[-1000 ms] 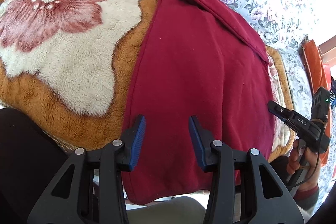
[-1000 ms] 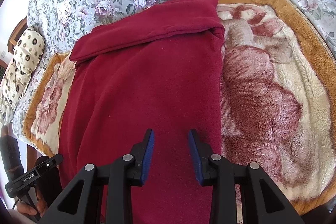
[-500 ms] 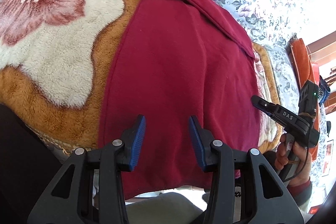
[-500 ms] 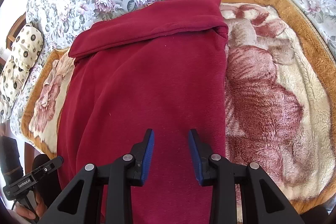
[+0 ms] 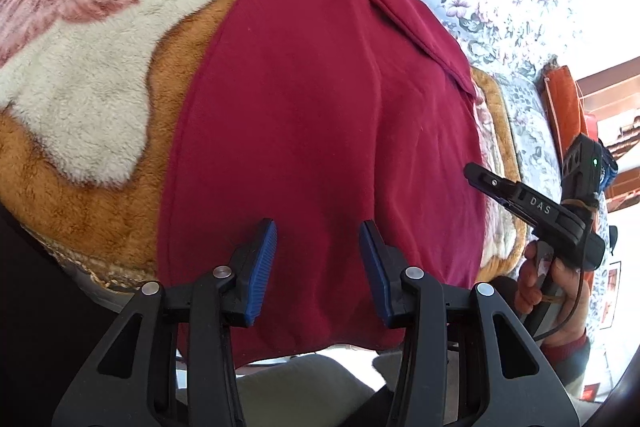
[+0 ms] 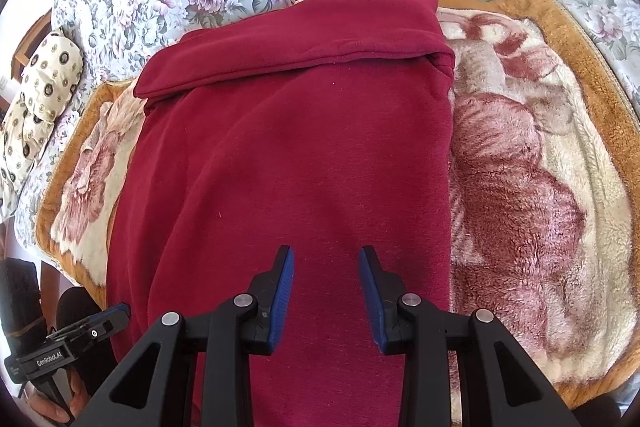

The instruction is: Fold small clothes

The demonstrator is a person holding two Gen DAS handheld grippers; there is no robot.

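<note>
We are hovering both claws over the red garment [image 6: 296, 167], which is lying flat on the plush blanket [image 6: 540, 187] on the bed, its near hem hanging off the edge. The left claw [image 5: 318, 267] and right claw [image 6: 326, 291] are gaping, grasping nothing. We are risking pinching the blanket along with the cloth, or dragging the garment off the bed.

You get bright daylight in both views, strongest from the right side of the left wrist view, where the background burns out to white. Focus is sharp at centre; fisheye bending curves everything toward the dark circular rim. Shadows on the red garment [image 6: 296, 155] are soft.
</note>
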